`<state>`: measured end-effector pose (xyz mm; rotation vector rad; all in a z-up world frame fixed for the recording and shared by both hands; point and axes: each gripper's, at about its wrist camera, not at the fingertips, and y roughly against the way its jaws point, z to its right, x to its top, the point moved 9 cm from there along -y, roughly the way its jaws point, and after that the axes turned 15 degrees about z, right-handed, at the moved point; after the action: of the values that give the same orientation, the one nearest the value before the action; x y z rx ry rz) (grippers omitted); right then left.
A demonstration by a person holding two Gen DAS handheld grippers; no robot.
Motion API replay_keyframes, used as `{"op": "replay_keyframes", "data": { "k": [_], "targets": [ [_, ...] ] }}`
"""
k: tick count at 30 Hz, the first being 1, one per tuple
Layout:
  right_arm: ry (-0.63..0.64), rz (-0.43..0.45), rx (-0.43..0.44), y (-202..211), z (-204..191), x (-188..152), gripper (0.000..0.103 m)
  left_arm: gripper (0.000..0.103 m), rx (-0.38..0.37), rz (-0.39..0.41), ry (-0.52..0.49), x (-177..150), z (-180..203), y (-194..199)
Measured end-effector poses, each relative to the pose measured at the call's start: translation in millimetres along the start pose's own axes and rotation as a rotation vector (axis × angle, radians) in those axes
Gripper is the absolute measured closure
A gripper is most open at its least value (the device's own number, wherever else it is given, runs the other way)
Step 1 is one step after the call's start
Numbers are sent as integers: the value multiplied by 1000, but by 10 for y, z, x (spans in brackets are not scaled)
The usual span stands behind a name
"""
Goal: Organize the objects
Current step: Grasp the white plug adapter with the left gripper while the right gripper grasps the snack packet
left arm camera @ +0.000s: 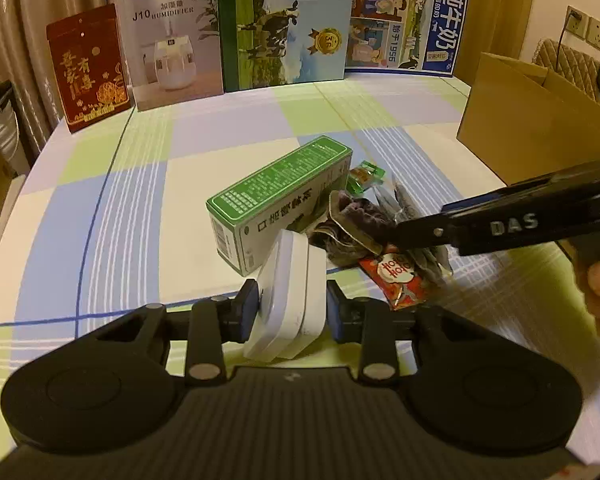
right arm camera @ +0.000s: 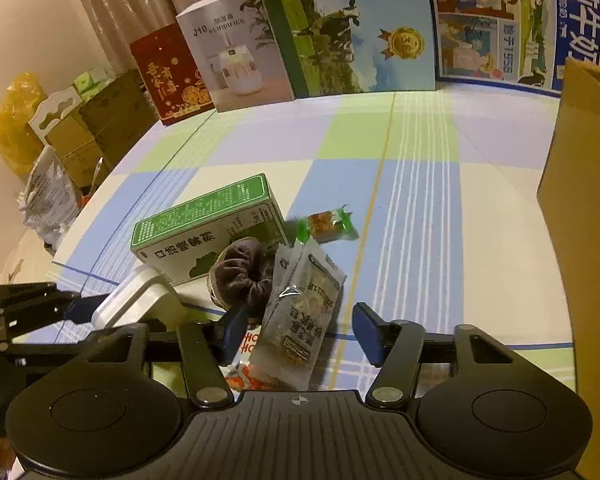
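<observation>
A checked blue, green and white cloth (left arm camera: 140, 184) is covering the table. At its far edge, from the left, a red box (left arm camera: 87, 68), a white humidifier box (left arm camera: 171, 42) and two milk cartons (left arm camera: 288, 20) are standing upright in a row.

Near the middle, a long green and white box (left arm camera: 276, 200) is lying on its side. Just in front of it, the left gripper (left arm camera: 291, 310) is clamping a white rounded case (left arm camera: 290, 304), tilted, with both blue pads pressing on its flat sides.

To the right of the case, a small pile is touching the green box: a dark purple scrunchie (right arm camera: 246, 276), a clear snack packet (right arm camera: 300, 312) leaning upright, a red wrapper (left arm camera: 398, 278) beneath, and a green-ended sweet (right arm camera: 327, 225) lying just behind.

The right gripper (right arm camera: 300, 330) is standing over this pile with its jaws apart; the packet is sitting between them, with the right pad clear of it.

At the far right, a brown cardboard box (left arm camera: 532, 128) is standing open on the table.
</observation>
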<state>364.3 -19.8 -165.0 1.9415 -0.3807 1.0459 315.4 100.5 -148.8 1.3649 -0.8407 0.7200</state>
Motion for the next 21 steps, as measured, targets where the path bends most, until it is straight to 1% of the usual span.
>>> {"op": "replay_keyframes", "data": {
  "k": [6, 7, 8, 10, 17, 21],
  "targets": [
    [0, -17, 0, -100, -11, -36, 56, 73, 5, 3, -1, 5, 11, -6],
    [-4, -22, -1, -113, -3, -45, 61, 73, 6, 4, 1, 7, 8, -8],
    [-9, -27, -1, -124, 2, -54, 63, 73, 7, 5, 2, 7, 9, -10],
    [-16, -30, -4, -122, 11, -58, 64, 73, 10, 8, 2, 8, 16, -13],
    [-21, -23, -30, -13, 10, -12, 79, 73, 15, -5, 0, 6, 35, -15],
    [16, -26, -44, 83, -4, -20, 80, 73, 13, -25, 0, -5, 60, 40]
  ]
}}
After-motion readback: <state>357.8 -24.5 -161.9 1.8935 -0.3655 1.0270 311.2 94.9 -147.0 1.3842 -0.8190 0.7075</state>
